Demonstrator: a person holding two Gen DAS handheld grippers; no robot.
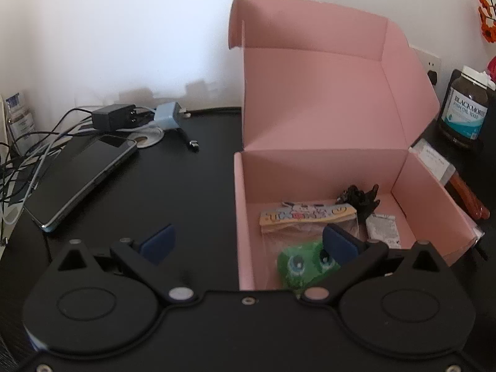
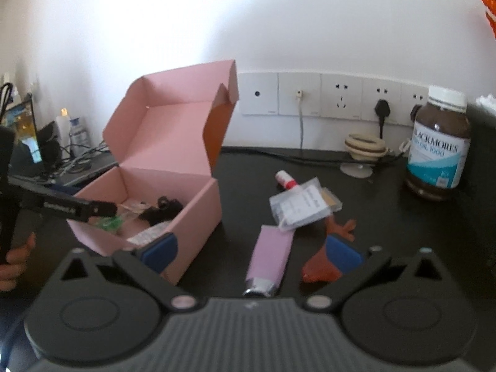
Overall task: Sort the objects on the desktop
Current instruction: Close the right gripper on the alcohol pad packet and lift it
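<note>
Pink tube [image 2: 269, 260] lies dead ahead of the right tongs [image 2: 252, 252], lengthwise.
Both tongs gape, empty; the left tongs [image 1: 248, 241] hang at the box [image 1: 245, 217].

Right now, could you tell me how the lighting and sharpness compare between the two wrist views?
Left wrist view: the wall is washed out, the pink box is fairly sharp, and straight edges bow with the fisheye. Right wrist view: softer overall, with the pink tube and orange toy blurred close to the lens, and the wall overexposed near the top.
</note>
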